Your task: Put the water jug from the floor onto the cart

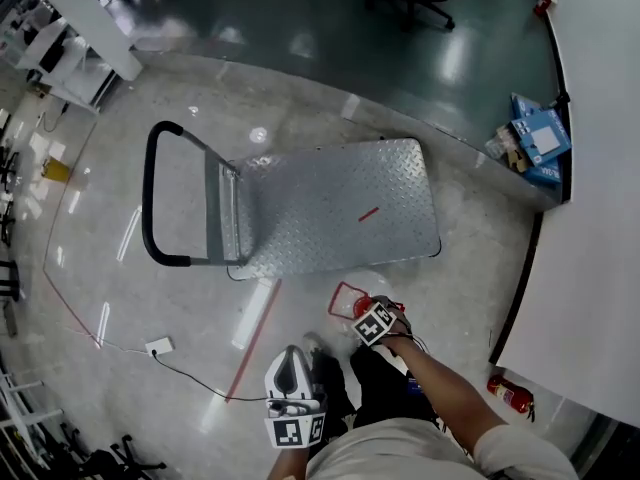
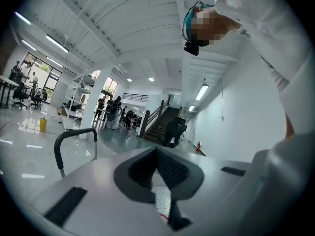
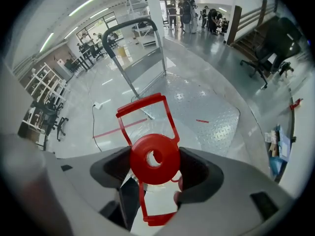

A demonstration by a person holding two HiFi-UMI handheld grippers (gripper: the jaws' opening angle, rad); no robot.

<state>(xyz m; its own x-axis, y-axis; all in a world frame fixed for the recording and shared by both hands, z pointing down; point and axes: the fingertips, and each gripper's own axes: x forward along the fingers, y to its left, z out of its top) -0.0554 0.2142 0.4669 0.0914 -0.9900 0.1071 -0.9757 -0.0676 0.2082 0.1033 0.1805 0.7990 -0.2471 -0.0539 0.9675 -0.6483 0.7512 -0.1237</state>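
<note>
The water jug is clear with a red cap (image 3: 154,159) and a red frame handle (image 3: 145,107). My right gripper (image 3: 154,167) is shut on that cap, one pad on each side. In the head view the right gripper (image 1: 368,310) holds the jug (image 1: 372,284) just in front of the near edge of the cart (image 1: 340,208); whether the jug touches the floor I cannot tell. The cart's steel deck (image 3: 206,107) is bare. My left gripper (image 1: 292,360) is near my body, apart from the jug. It points up and away, and its jaws (image 2: 157,168) are shut on nothing.
The cart's black push handle (image 1: 150,198) rises at its left end. A white power strip (image 1: 158,346) with its cable and a red tape line (image 1: 255,338) lie on the floor to the left. A white counter (image 1: 600,218), blue boxes (image 1: 540,138) and a fire extinguisher (image 1: 510,393) stand to the right.
</note>
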